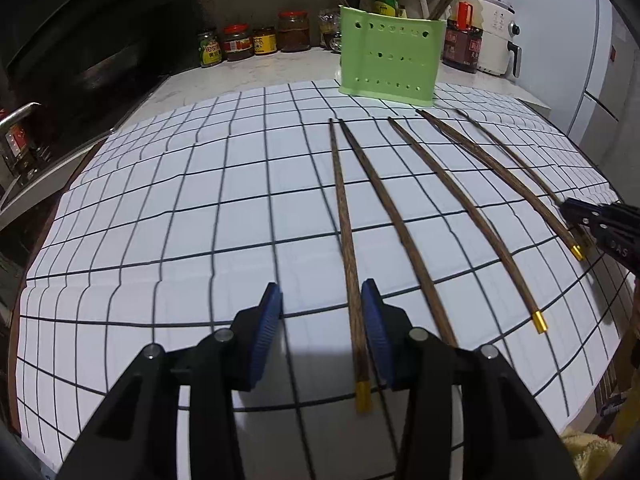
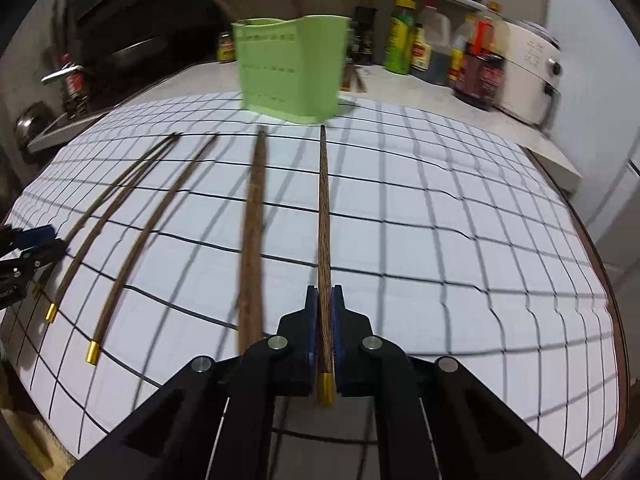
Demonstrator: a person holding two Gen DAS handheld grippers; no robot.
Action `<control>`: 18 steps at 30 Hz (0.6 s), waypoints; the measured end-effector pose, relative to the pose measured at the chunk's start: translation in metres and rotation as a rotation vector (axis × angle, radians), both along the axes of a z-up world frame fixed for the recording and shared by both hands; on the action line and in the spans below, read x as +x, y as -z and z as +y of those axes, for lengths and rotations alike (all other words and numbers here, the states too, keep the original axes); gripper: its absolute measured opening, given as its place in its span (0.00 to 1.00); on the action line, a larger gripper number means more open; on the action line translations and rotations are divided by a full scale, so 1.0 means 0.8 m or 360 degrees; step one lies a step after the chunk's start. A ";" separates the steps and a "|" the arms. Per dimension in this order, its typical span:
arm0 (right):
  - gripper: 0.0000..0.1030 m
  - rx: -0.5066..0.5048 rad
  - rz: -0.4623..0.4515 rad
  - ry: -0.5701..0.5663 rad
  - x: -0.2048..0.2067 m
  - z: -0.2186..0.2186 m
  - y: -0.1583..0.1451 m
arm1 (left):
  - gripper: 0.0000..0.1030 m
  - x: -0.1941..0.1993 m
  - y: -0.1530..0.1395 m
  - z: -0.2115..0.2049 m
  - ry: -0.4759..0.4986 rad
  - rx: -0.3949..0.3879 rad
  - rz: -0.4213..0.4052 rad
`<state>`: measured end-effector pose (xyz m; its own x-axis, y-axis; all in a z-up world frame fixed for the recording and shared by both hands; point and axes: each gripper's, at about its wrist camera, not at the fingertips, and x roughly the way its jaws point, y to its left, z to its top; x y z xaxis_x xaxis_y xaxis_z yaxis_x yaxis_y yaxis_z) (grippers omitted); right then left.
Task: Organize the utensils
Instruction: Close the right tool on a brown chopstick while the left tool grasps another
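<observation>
Our right gripper (image 2: 325,322) clamps a chopstick (image 2: 325,240) whose long axis points toward the green holder (image 2: 290,76) at upper centre, while our left gripper (image 1: 322,330) gapes wide.

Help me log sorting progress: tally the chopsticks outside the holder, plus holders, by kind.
Wooden chopsticks lying on the checked mat: 4
Wooden chopstick gripped by the right tool: 1
Green chopstick holder: 1
Total: 6

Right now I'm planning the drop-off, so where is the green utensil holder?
The green utensil holder stands at the far edge of the checkered mat, ahead of the right tongs, in front of the sauce bottles.
</observation>
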<state>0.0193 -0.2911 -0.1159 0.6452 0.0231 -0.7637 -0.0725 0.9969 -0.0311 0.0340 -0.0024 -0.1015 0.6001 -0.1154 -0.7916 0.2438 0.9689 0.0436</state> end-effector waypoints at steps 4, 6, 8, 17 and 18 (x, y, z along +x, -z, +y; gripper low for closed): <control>0.09 0.0016 -0.0017 0.0030 -0.012 -0.006 0.001 | 0.40 -0.011 0.000 0.006 0.0018 0.0011 -0.0008; 0.10 0.0039 -0.0044 0.0021 -0.019 -0.008 0.003 | 0.40 -0.024 0.000 0.007 0.0056 -0.0002 -0.0014; 0.14 0.0051 -0.0075 0.0021 -0.028 -0.010 0.005 | 0.40 -0.037 0.000 0.006 0.0102 -0.0036 -0.0025; 0.23 0.0054 -0.0170 0.0005 -0.053 -0.013 0.008 | 0.22 -0.062 0.003 -0.001 0.0110 -0.0028 -0.0076; 0.23 0.0057 -0.0178 -0.0003 -0.055 -0.012 0.008 | 0.22 -0.062 0.003 -0.002 0.0111 -0.0017 -0.0077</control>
